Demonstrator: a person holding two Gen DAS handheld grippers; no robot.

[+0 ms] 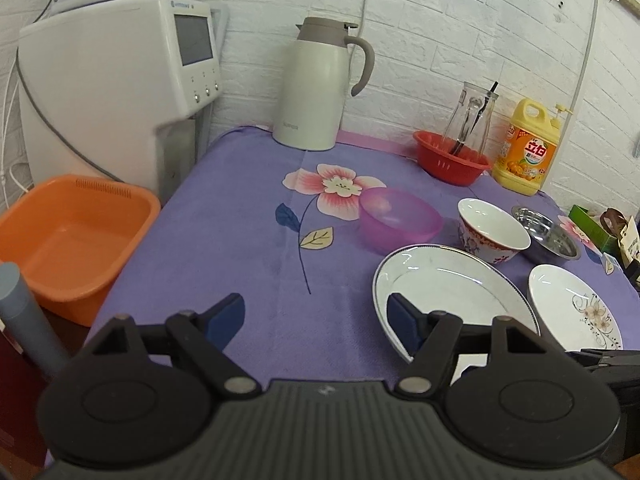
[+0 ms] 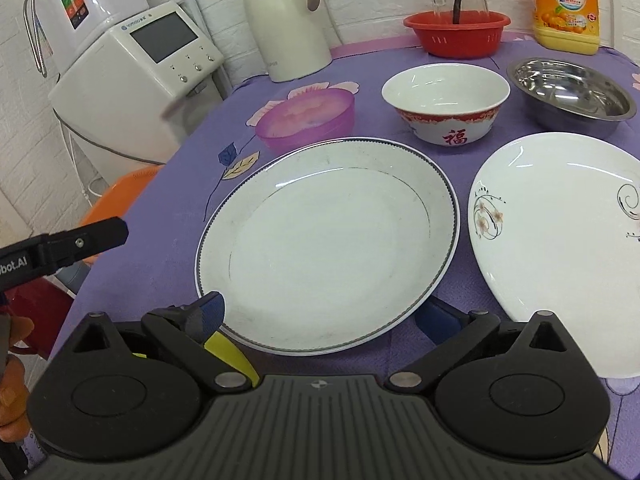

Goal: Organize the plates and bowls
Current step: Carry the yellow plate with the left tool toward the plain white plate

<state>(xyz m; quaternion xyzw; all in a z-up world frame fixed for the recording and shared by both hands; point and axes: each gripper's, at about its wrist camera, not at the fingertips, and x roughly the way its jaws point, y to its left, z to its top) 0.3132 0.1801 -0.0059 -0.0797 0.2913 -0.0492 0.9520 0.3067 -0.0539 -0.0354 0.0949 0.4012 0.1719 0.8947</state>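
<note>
A large white plate [image 2: 324, 240] with a blue-grey rim lies on the purple cloth, and its near edge sits between the wide-apart fingers of my right gripper [image 2: 322, 314], which stands open without pressing on it. To its right is a floral plate [image 2: 560, 240]. Behind them stand a purple plastic bowl [image 2: 308, 120], a red-and-white bowl [image 2: 444, 100] and a steel bowl [image 2: 572, 92]. My left gripper [image 1: 316, 318] is open over bare cloth with nothing between its fingers, left of the rimmed plate [image 1: 448, 284].
A cream thermos jug [image 1: 316, 84], a red basket [image 1: 452, 158] holding a glass carafe, and a yellow detergent bottle [image 1: 524, 152] line the back wall. An orange basin [image 1: 68, 240] and a white appliance [image 1: 120, 92] stand off the table's left edge.
</note>
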